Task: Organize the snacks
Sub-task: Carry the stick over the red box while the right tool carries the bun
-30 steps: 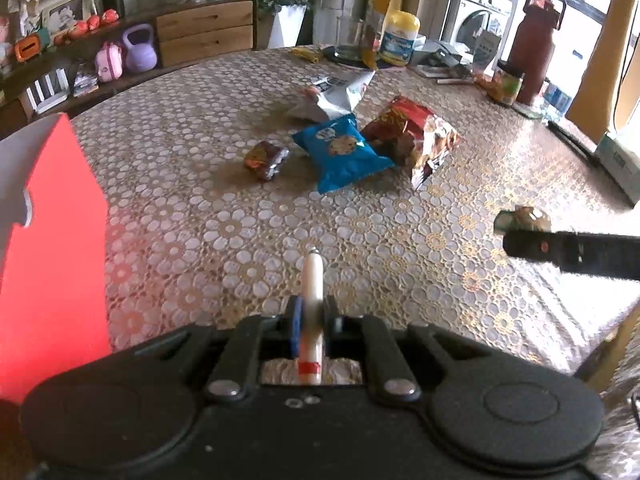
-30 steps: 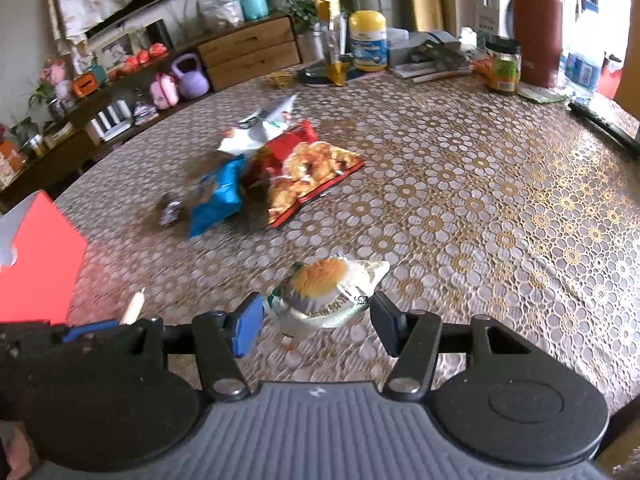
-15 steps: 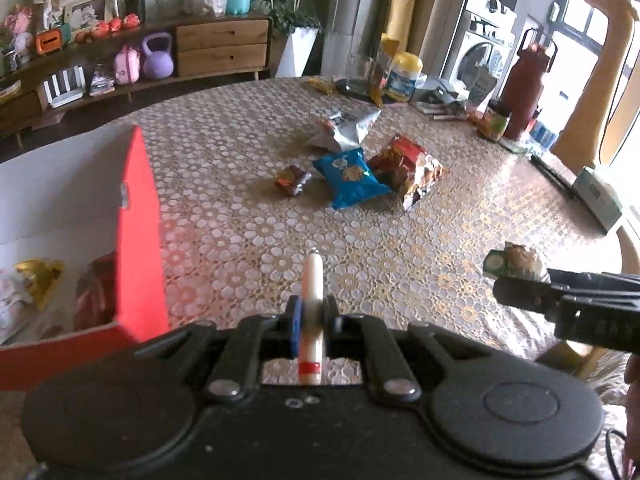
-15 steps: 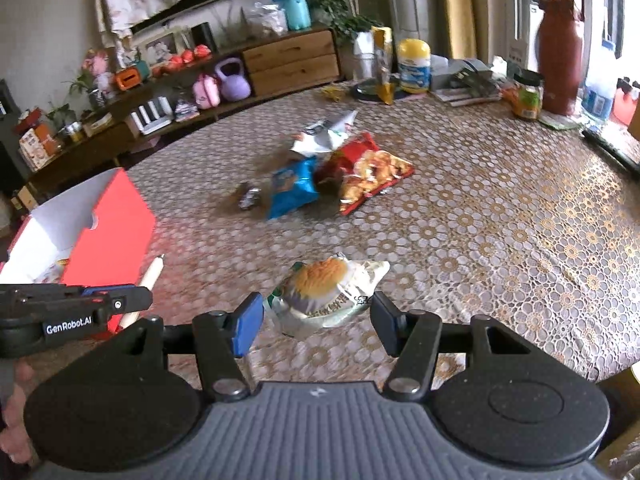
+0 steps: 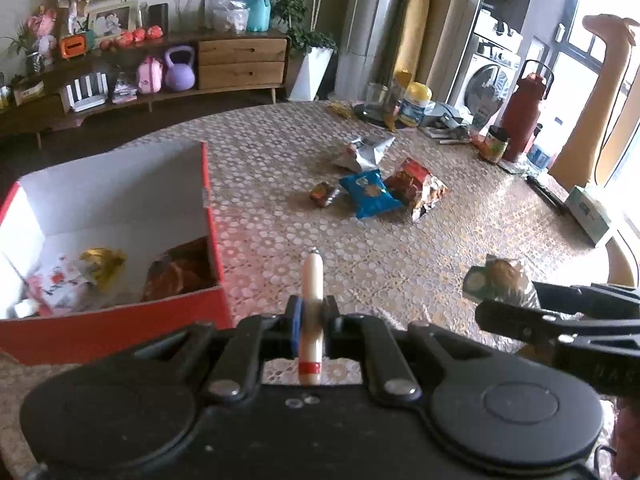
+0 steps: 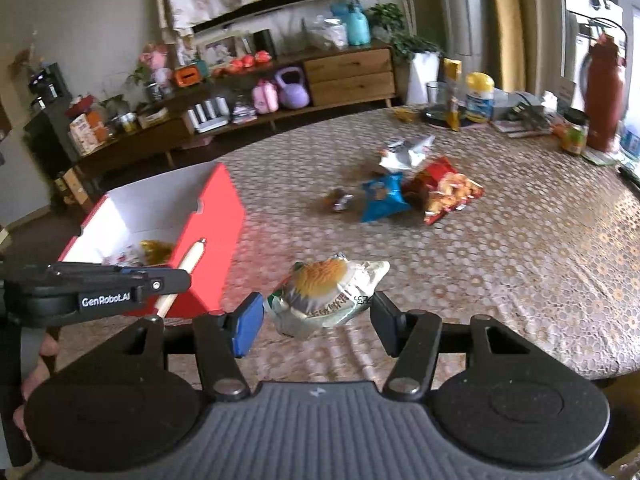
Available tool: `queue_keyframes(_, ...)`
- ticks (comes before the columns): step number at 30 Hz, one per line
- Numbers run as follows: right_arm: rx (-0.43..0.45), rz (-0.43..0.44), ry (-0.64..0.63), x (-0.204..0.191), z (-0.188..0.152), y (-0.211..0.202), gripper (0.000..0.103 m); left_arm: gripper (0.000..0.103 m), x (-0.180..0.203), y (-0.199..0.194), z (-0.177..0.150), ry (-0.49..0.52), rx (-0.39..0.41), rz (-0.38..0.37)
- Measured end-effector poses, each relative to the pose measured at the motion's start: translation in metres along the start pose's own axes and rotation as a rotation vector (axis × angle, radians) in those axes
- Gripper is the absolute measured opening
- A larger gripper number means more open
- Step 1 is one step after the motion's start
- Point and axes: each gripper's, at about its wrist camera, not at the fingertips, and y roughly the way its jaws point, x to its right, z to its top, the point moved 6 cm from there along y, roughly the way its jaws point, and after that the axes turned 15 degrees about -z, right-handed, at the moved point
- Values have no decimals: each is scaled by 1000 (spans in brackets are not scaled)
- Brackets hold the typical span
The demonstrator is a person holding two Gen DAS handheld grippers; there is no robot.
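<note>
A wooden sideboard [image 5: 240,62] lines the far wall; daylight floods the right-hand window [image 5: 580,52].

— What stood at the table's [image 5: 280,216] far edge?
— A yellow-lidded tub [image 5: 415,105], a glass [image 5: 375,96], and a dark red flask [image 5: 525,114] with a small jar [image 5: 495,143] just beside it, toward the right corner.

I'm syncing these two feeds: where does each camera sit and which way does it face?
Left wrist: on the left claw, facing across the table; its fingers clamp a sausage stick.
Right wrist: on the right claw, facing likewise; it grips a bun packet.
Shared: the red box, the blue snack bag, each other's claw.
</note>
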Motion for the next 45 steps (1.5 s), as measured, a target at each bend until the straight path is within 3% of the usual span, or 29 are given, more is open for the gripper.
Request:
queue_keyframes(10,50,68,-64,-61,14,-21,58,7,-28,-47,6,-12,48,52)
queue_keyframes(24,70,134,-141,-144,37,-14,58,8,-87,-87,20,-39,95,143)
queue_keyframes(37,54,125,-181,-190,55,24,58,8,-153,-96,38,-81,110,224)
queue_keyframes(45,25,123,-210,-210,57,50,58,8,-195,-81,41,-119,84,257)
